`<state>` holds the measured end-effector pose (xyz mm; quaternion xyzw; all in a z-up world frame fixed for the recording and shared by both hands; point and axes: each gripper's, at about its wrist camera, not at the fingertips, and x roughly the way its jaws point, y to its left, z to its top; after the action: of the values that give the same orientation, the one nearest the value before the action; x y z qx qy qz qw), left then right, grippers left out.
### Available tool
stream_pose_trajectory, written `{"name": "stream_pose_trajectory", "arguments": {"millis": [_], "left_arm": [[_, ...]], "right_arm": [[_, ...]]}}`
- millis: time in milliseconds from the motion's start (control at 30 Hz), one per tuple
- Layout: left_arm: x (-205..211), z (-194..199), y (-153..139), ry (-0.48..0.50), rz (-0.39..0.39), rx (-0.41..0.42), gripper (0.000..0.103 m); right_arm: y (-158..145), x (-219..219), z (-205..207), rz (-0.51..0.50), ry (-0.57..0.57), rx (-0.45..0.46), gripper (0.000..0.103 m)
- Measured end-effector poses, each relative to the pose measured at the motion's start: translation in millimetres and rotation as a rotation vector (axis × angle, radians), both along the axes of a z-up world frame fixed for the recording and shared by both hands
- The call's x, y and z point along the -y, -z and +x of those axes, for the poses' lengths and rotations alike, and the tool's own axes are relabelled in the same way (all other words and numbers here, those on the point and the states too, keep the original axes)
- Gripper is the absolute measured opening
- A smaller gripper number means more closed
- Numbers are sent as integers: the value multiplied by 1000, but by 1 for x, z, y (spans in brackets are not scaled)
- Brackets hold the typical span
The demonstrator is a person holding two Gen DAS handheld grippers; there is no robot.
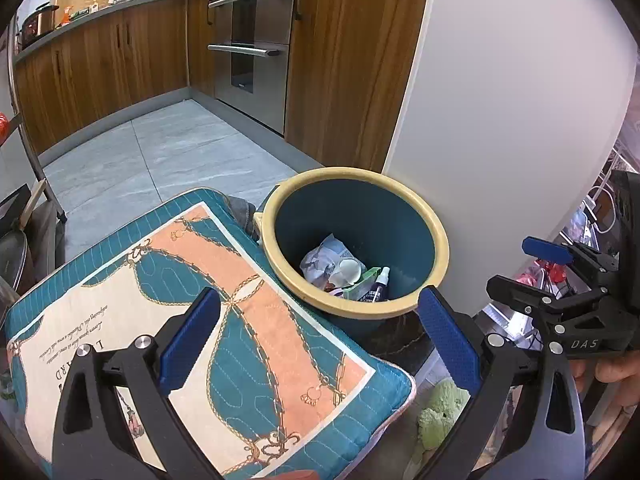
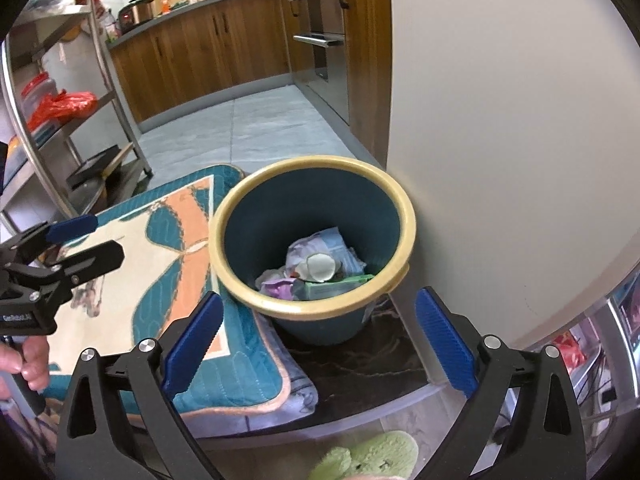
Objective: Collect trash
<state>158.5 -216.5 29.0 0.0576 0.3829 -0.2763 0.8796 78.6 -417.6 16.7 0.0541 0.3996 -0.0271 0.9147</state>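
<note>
Left wrist view alone shows a spray bottle point(image 1: 380, 285) in the bin point(image 1: 400, 309); both grippers gape empty.

Both wrist views look down, close, sharing the bin point(image 1: 400, 208) and cushion point(image 2: 168, 240).

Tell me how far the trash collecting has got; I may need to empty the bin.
Done: wrappers, an eggshell and a small bottle lie in the bin. In hand: nothing; left tool and right tool are open. Left: no loose trash visible.
</note>
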Motion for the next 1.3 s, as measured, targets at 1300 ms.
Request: {"name": "stream_pose_trajectory", "arguments": {"millis": [1300], "left_arm": [[9, 0, 7, 13, 12, -12, 98]], "right_arm": [[1, 10, -2, 24, 28, 7, 98]]}}
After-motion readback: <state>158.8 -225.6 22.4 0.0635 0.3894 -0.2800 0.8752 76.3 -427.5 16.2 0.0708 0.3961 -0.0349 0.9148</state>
